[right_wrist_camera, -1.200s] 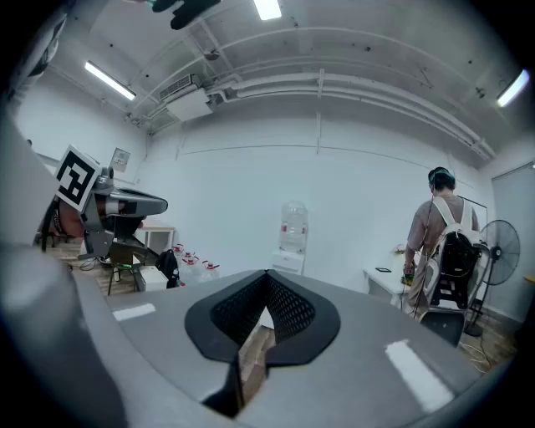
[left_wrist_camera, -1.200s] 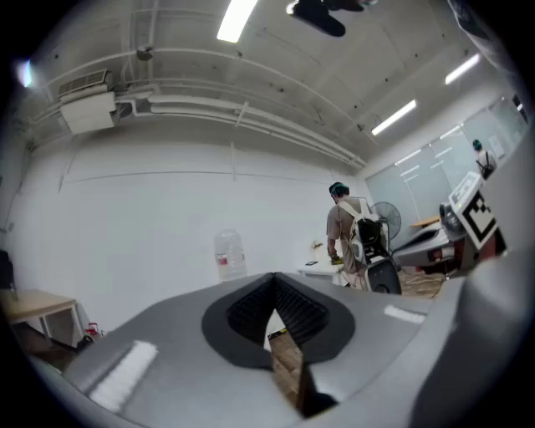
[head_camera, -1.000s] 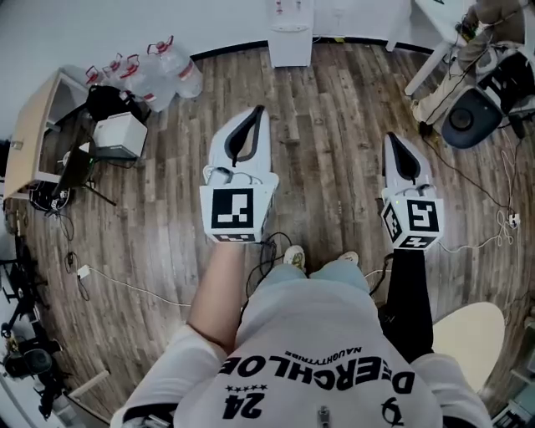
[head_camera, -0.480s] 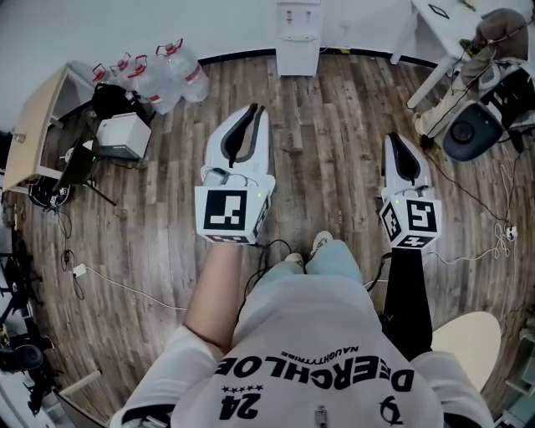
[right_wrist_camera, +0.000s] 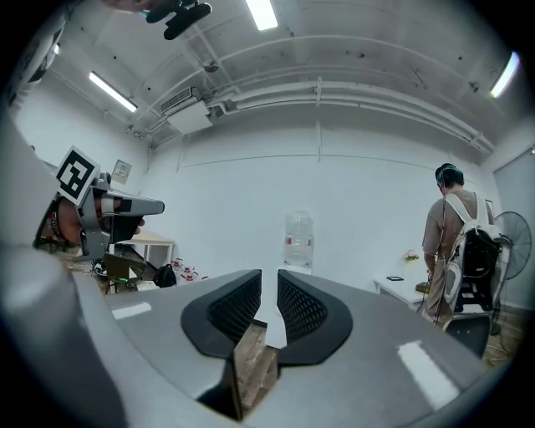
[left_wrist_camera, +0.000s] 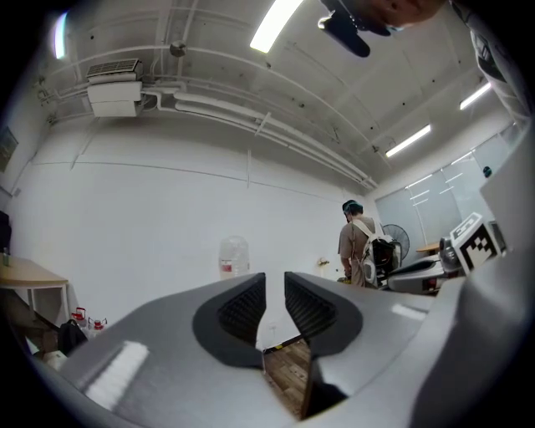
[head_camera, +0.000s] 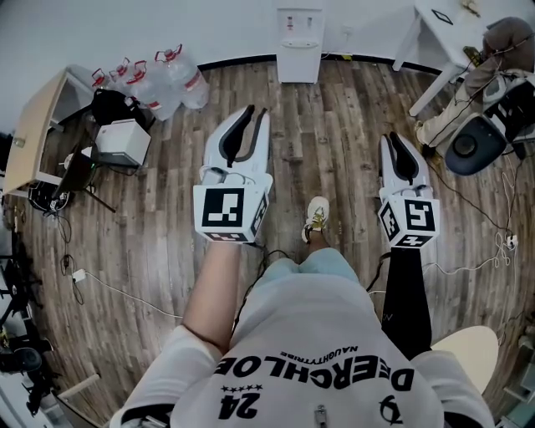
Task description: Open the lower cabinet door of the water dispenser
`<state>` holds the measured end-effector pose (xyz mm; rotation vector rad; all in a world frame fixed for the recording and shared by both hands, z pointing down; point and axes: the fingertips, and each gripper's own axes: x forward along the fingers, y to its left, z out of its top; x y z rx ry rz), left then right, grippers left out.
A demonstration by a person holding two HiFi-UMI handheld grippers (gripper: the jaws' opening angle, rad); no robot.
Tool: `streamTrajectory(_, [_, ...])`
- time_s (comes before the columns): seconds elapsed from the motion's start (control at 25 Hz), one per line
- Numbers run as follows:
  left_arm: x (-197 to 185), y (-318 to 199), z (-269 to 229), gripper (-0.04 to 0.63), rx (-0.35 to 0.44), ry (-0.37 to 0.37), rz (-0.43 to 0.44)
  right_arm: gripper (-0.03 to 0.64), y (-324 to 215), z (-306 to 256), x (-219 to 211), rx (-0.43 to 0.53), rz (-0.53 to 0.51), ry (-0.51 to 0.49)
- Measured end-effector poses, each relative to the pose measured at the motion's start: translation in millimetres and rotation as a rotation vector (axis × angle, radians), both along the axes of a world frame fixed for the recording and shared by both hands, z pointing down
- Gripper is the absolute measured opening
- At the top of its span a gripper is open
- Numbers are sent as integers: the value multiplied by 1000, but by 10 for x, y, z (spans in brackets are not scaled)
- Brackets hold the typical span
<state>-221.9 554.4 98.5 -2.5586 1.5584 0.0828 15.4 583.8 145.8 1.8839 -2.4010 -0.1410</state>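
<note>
The white water dispenser (head_camera: 299,35) stands against the far wall across the wood floor, well ahead of both grippers; its lower cabinet door looks shut. Its clear bottle (left_wrist_camera: 234,255) shows in the left gripper view and again as a bottle (right_wrist_camera: 298,238) in the right gripper view. My left gripper (head_camera: 257,112) points toward it, its jaws just opened to a clear gap with nothing between them. My right gripper (head_camera: 393,138) also points that way, its jaws just opened to a narrow gap with nothing in it. The same empty gaps show at the left gripper (left_wrist_camera: 274,280) and the right gripper (right_wrist_camera: 269,280).
Several water jugs (head_camera: 163,73) stand at the back left beside a wooden table (head_camera: 32,125) and a white box (head_camera: 122,139). A white table (head_camera: 435,25) and gear (head_camera: 472,138) sit at the right, near a person (right_wrist_camera: 451,242). Cables (head_camera: 117,284) cross the floor. My shoe (head_camera: 318,217) is forward.
The left gripper's jaws have parted from shut. The dispenser sits lower in the head view as I walk toward it, and one foot has stepped forward.
</note>
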Motion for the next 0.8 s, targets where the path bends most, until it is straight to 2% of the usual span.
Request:
streamTrajectory(0.24, [41, -414, 44, 132, -11, 6, -25, 43, -408, 25, 98, 16, -15, -7])
streamTrajectory(0.52, [285, -920, 27, 132, -10, -16, -36, 44, -1003, -5, 315, 23, -34, -23])
streamTrajectory(0.8, [420, -1443, 15, 132, -42, 14, -44, 48, -1621, 6, 396, 13, -70, -37])
